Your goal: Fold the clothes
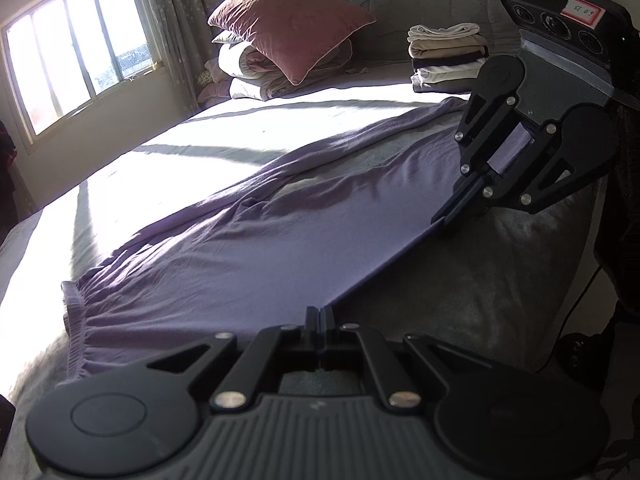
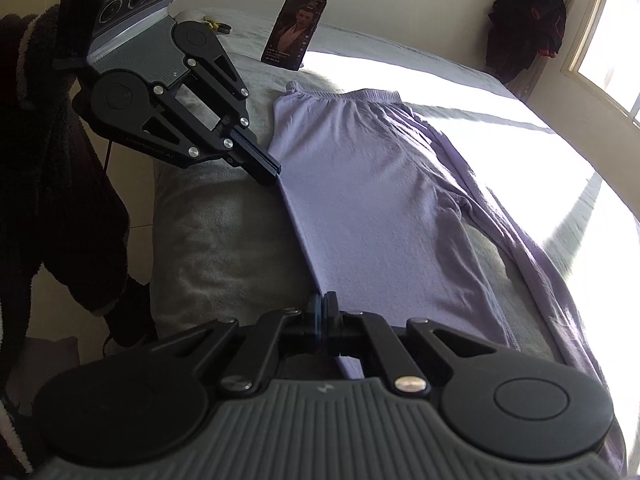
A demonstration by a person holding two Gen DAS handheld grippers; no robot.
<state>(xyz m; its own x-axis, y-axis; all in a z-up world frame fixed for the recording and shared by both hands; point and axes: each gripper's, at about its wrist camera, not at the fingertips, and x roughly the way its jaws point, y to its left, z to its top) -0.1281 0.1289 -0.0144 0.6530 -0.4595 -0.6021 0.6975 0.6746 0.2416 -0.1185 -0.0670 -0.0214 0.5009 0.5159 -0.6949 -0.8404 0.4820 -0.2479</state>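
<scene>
A pair of lilac trousers [image 1: 260, 240] lies spread along the bed, with the elastic waistband [image 1: 74, 320] at the near left and the legs running toward the far right. My left gripper [image 1: 320, 314] is shut on the trousers' near side edge. The right gripper [image 1: 444, 220] is shut on the same edge farther along the leg, and the fabric runs straight and taut between the two. In the right wrist view, my right gripper [image 2: 324, 300] pinches the trousers [image 2: 380, 200], and the left gripper [image 2: 272, 172] holds the edge closer to the waistband [image 2: 340, 94].
A maroon pillow [image 1: 292, 24] on rolled bedding and a stack of folded clothes [image 1: 448, 60] sit at the head of the bed. A phone [image 2: 294, 30] stands propped on the grey bedcover [image 2: 224, 240]. A dark garment [image 2: 528, 24] hangs by the window. A person's dark fleece sleeve [image 2: 52, 160] is at the left.
</scene>
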